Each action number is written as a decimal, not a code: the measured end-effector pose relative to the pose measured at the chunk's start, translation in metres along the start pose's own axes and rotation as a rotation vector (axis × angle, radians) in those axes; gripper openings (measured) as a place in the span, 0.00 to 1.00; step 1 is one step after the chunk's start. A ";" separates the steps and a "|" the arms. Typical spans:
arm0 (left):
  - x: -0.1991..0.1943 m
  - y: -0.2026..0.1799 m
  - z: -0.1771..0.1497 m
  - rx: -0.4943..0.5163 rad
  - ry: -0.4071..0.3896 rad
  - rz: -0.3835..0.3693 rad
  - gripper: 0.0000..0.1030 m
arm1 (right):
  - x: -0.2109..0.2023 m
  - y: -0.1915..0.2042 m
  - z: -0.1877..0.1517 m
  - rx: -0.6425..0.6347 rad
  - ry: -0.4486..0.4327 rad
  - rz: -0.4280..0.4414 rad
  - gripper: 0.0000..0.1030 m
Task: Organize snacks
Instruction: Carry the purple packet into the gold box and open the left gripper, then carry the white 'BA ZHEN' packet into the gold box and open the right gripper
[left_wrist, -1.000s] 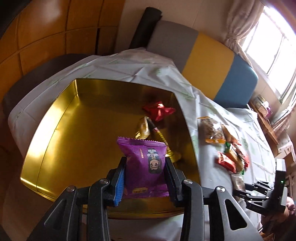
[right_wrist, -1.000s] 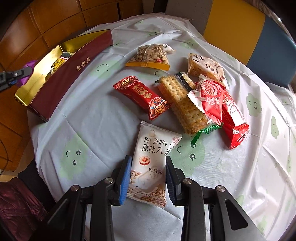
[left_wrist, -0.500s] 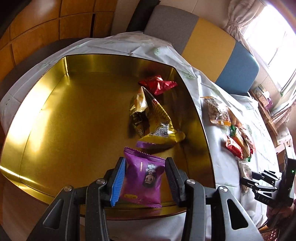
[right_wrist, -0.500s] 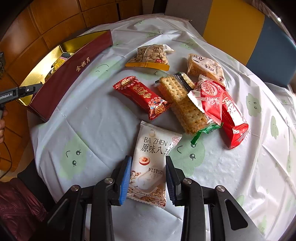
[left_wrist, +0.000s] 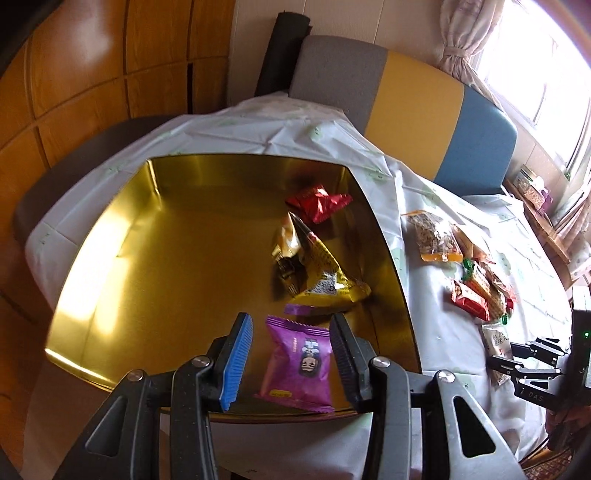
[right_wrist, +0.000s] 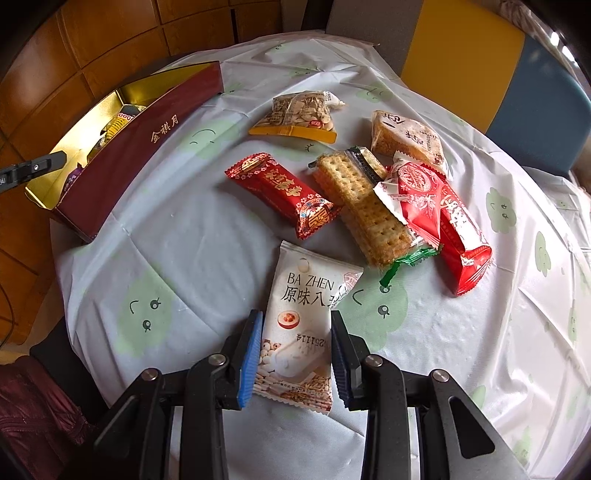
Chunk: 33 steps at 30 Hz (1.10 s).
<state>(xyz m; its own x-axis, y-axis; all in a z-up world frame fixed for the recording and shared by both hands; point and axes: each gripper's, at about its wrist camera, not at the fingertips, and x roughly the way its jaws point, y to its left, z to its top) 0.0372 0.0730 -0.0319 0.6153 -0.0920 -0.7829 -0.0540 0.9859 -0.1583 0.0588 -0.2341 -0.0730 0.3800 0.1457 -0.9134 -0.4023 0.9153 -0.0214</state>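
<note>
Since a second ago the purple snack packet (left_wrist: 298, 363) has dropped from the left gripper (left_wrist: 291, 354) onto the floor of the gold tin (left_wrist: 155, 266); the jaws have just been opening and now stand apart on either side of it, clear of the wrapper. The packet lies at the tin's near edge, just in front of a yellow pouch (left_wrist: 325, 273), a gold-foil sweet (left_wrist: 286, 245) and, farther back, a red foil sweet (left_wrist: 319, 201). Outside the tin, on the white tablecloth (right_wrist: 207, 236), the right gripper (right_wrist: 295, 356) is clenched on the white BA ZHEN packet (right_wrist: 303, 325), which rests on the cloth. Beyond it lie a red bar (right_wrist: 280, 192), a cracker sleeve (right_wrist: 364, 210), a red-and-white packet (right_wrist: 439, 206), a seed packet (right_wrist: 301, 116) and a wrapped cake (right_wrist: 406, 136), all loose between it and the tin's maroon wall (right_wrist: 140, 144)
</note>
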 end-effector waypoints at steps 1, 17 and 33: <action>-0.002 0.001 0.000 0.001 -0.004 0.005 0.43 | 0.000 0.000 0.000 0.005 -0.001 0.000 0.34; -0.014 0.019 0.002 -0.022 -0.043 0.054 0.43 | -0.030 0.007 0.017 0.120 -0.060 0.063 0.33; -0.017 0.049 0.000 -0.088 -0.067 0.077 0.43 | -0.037 0.119 0.142 -0.072 -0.179 0.235 0.33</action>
<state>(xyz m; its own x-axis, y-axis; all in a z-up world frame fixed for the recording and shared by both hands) 0.0238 0.1225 -0.0266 0.6575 -0.0041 -0.7534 -0.1698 0.9734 -0.1535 0.1150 -0.0771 0.0159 0.4078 0.4204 -0.8105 -0.5521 0.8205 0.1478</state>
